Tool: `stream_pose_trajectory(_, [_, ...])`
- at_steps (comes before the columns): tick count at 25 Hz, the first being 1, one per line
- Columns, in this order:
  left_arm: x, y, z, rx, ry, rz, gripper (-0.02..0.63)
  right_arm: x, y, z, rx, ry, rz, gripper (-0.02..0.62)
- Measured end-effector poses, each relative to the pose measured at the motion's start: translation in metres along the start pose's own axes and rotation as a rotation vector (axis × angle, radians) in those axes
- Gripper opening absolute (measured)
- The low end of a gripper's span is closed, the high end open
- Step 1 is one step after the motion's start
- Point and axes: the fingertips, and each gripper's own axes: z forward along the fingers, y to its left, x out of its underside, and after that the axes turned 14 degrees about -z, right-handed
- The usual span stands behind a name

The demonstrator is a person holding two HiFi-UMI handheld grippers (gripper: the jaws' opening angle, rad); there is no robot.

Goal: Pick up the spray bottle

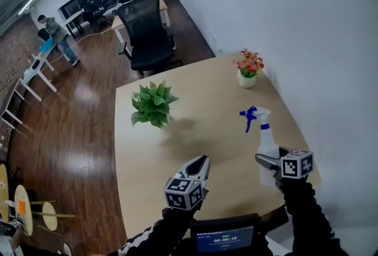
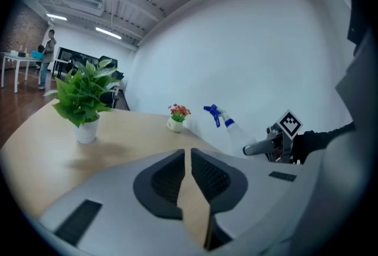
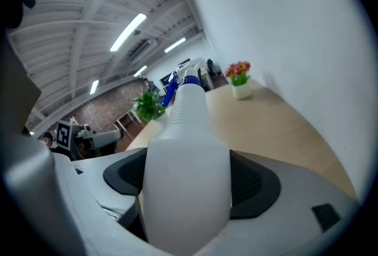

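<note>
Pads of the right gripper are pinching the bottle by its white body, roughly upright at the table's near right edge. The left gripper, its jaws almost together and empty, is hovering near left. A steady squeeze should be keeping the bottle from slipping or tipping.

The left claw and right claw are grey with black ribbed pads; each bears 1 cube of black-and-white square markers. Sleeves black, the left white-striped.
</note>
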Motion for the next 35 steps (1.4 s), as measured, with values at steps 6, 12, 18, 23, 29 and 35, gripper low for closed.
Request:
stream_pose_trajectory(6, [-0.025,-0.021,-0.044,0.064,-0.105,0.026,0.0,-0.074,0.048,-0.056,0.039,-0.283,-0.108,0.382])
stream_pose_trajectory(12, [-0.037,-0.047,-0.09,0.082,-0.171,0.029,0.0,-0.107,0.075,-0.124,0.164,-0.52,-0.219,0.383])
stream_pose_trajectory(18, [-0.05,-0.035,-0.099,0.09,-0.236,0.045,0.0,-0.112,0.08,-0.128,0.191,-0.586,-0.261,0.382])
stream_pose_trajectory(23, [-0.063,-0.037,-0.102,0.093,-0.277,0.08,0.0,-0.113,0.08,-0.13,0.201,-0.599,-0.284,0.382])
stream_pose_trajectory(29, [-0.065,-0.046,-0.111,0.09,-0.299,0.093,0.0,-0.11,0.086,-0.141,0.204,-0.601,-0.295,0.382])
stream_pose_trajectory(35, [-0.066,-0.054,-0.112,0.101,-0.3,0.089,0.0,-0.112,0.088,-0.148,0.211,-0.612,-0.304,0.382])
